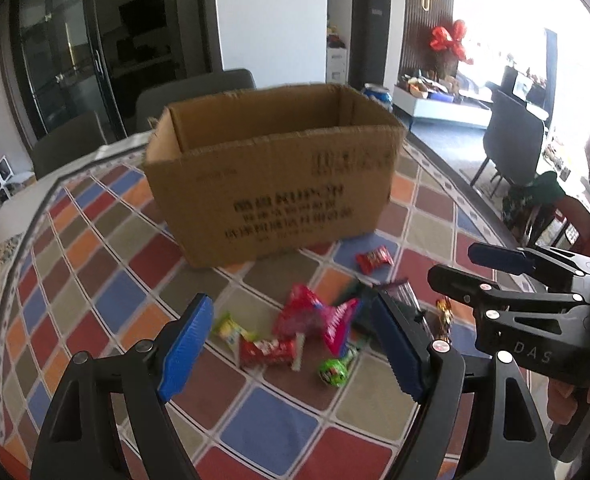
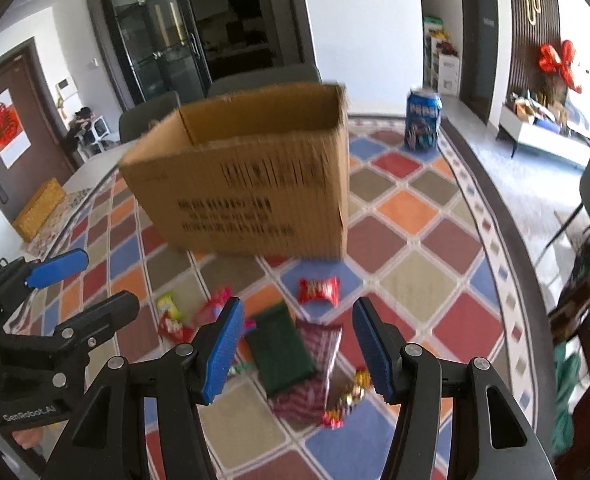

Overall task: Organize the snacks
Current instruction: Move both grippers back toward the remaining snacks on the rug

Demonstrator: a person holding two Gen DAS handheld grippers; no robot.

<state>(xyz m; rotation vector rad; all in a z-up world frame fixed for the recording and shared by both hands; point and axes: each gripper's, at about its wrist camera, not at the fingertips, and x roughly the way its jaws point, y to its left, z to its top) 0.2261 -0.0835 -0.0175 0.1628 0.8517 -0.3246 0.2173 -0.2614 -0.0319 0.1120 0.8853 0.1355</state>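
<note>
While both tools are hovering with jaws apart and empty, left tool (image 1: 291, 344) wide, right tool (image 2: 295, 348) narrower, the snacks (image 1: 295, 332) are lying mid-bench before the cardboard box (image 1: 271, 168): light, crinkly, slippery wrappers, likely best pinched across the flat middle.

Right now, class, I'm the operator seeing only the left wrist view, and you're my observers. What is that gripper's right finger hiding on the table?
Observer: A dark green packet, lying flat and overlapping a red striped packet.
Operator: Where is the right gripper aimed?
Observer: The right gripper is open and empty, framing those two packets.
Operator: What's behind the box?
Observer: A blue can stands upright, apart from the cardboard box.
</note>
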